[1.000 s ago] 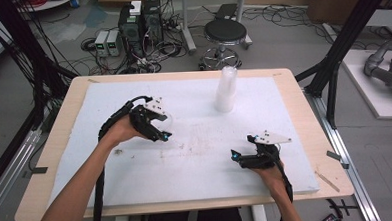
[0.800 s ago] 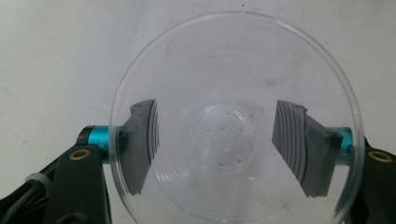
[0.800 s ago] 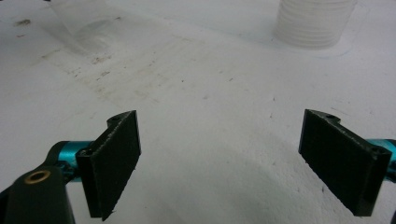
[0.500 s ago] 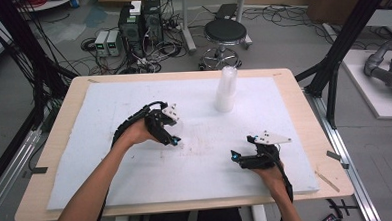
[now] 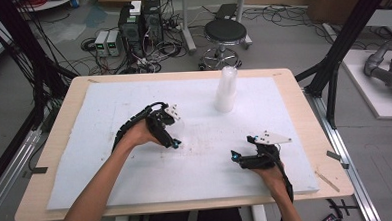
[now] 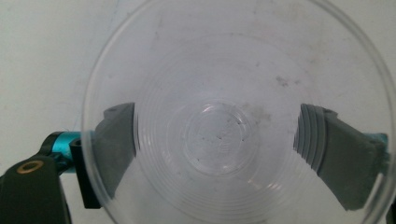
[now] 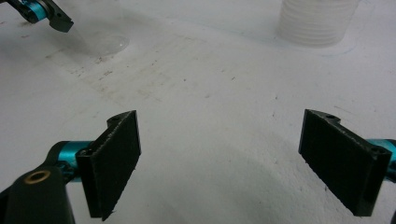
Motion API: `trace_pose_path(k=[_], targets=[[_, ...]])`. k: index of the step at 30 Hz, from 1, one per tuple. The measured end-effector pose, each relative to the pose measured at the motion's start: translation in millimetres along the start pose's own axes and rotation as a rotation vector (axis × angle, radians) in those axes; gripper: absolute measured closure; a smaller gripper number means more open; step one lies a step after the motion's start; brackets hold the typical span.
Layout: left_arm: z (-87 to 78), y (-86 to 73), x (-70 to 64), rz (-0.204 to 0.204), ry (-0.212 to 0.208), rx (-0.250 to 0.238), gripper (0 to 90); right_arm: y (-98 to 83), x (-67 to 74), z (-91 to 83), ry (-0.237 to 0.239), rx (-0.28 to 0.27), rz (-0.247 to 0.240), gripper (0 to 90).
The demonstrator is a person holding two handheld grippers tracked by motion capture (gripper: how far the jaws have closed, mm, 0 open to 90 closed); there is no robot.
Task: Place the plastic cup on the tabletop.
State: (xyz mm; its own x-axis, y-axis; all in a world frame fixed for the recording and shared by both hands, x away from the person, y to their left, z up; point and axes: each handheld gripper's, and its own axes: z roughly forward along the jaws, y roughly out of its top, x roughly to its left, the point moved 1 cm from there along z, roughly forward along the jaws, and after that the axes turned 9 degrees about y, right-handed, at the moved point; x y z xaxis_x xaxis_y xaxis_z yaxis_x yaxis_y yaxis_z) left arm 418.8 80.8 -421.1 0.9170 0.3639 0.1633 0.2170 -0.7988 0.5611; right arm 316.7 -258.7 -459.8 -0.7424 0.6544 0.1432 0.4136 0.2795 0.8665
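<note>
Clear cup at frame centre on the white board (image 5: 86, 160), both grippers spread wide.

The board covers most of the wooden table (image 5: 58, 104) in the high view. A stack of clear cups (image 5: 226, 89) stands upper centre, well apart from the single clear cup (image 5: 178, 127), which sits upright just left of centre. The left gripper (image 5: 173, 141) is beside it – its jaws have just been opening, and in the left gripper view the cup (image 6: 233, 116) stands between the wide-apart pads, which do not press it. The right gripper (image 5: 234, 158), lower right of centre, rests on the board – jaws wide apart, nothing between them.
</note>
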Motion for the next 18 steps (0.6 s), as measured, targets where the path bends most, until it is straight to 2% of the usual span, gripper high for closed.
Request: trace_pose_path(k=[1, 3, 5, 6, 7, 12, 14, 15, 16, 18], targets=[[-1.4, -1.5, -0.1, -0.005, 0.001, -0.006, 13.2, -0.1, -0.1, -0.1, 0.000, 0.000, -0.002, 12.9], [-5.4, -10.8, -1.6, -0.041, 0.010, -0.050, 13.2, -0.2, 0.0, -0.2, 0.000, -0.003, -0.003, 12.9], [-10.2, -26.4, -3.9, -0.070, 0.018, -0.062, 13.3, -0.4, -0.2, -0.3, -0.002, -0.006, -0.009, 12.9], [-10.2, -26.4, -3.9, -0.070, 0.018, -0.062, 13.3, -0.4, -0.1, -0.3, -0.001, -0.005, -0.008, 12.9], [-18.9, -42.4, -5.1, -0.113, 0.044, -0.106, 13.3, -0.3, -0.2, -0.1, 0.001, -0.004, -0.007, 12.9], [-44.8, -74.4, -14.2, -0.178, 0.085, -0.207, 13.3, -0.7, 0.5, -0.7, 0.000, -0.006, -0.010, 12.9], [-49.4, -80.6, -15.8, -0.179, 0.092, -0.219, 13.3, -0.7, 0.8, -1.0, 0.002, -0.008, -0.006, 12.9], [-56.5, -92.8, -20.0, -0.204, 0.113, -0.248, 13.3, -0.8, 0.0, -1.3, 0.004, -0.013, -0.011, 12.9], [-56.5, -92.8, -20.0, -0.204, 0.113, -0.248, 13.3, -0.8, -0.2, -1.3, 0.002, -0.014, -0.012, 12.9], [-65.9, -109.7, -25.4, -0.255, 0.145, -0.302, 13.3, -0.7, -0.3, -1.2, 0.003, -0.013, -0.012, 12.9]])
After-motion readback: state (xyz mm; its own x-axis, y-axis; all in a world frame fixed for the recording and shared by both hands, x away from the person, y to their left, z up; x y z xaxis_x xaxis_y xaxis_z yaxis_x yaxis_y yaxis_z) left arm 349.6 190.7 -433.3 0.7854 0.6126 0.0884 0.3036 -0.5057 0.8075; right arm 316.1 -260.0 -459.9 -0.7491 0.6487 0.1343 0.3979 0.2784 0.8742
